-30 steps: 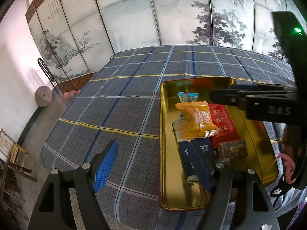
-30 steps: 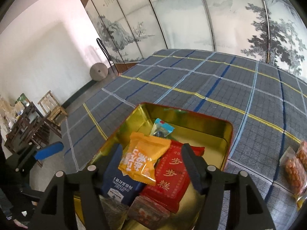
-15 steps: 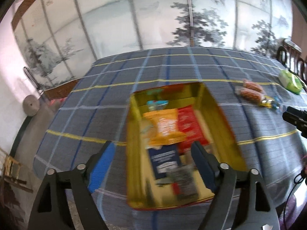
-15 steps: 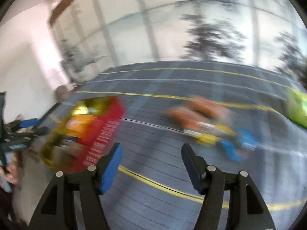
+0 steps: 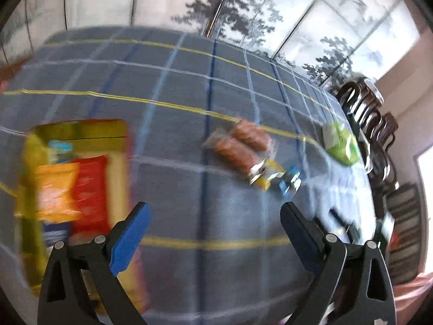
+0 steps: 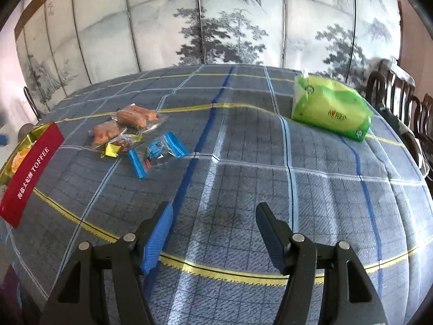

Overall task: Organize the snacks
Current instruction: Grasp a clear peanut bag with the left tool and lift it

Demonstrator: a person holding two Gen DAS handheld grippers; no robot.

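Note:
A gold tin with red sides (image 5: 81,127) (image 6: 32,159) sits at the left, holding an orange packet (image 5: 58,189), a red packet (image 5: 89,189) and others. Loose on the checked cloth lie two brown sausage-like packs (image 6: 127,123) (image 5: 238,146), a yellow-wrapped sweet (image 6: 119,146) (image 5: 266,174) and a blue-ended sweet (image 6: 157,150) (image 5: 289,182). My left gripper (image 5: 213,214) hangs over bare cloth between tin and sweets, its jaws opening with nothing between them. My right gripper (image 6: 213,218) stands open and empty over the cloth, nearer than the sweets.
A green tissue pack (image 6: 330,108) (image 5: 341,143) lies at the far right of the table. Dark wooden chairs (image 6: 406,94) stand past the right edge. A painted folding screen (image 6: 216,21) closes off the back. The left wrist view is blurred by motion.
Both grippers have swung right, away from the tin, so the loose sweets and tissue pack now show. The left jaws stand wider. The right gripper has left the tin and sits over bare cloth.

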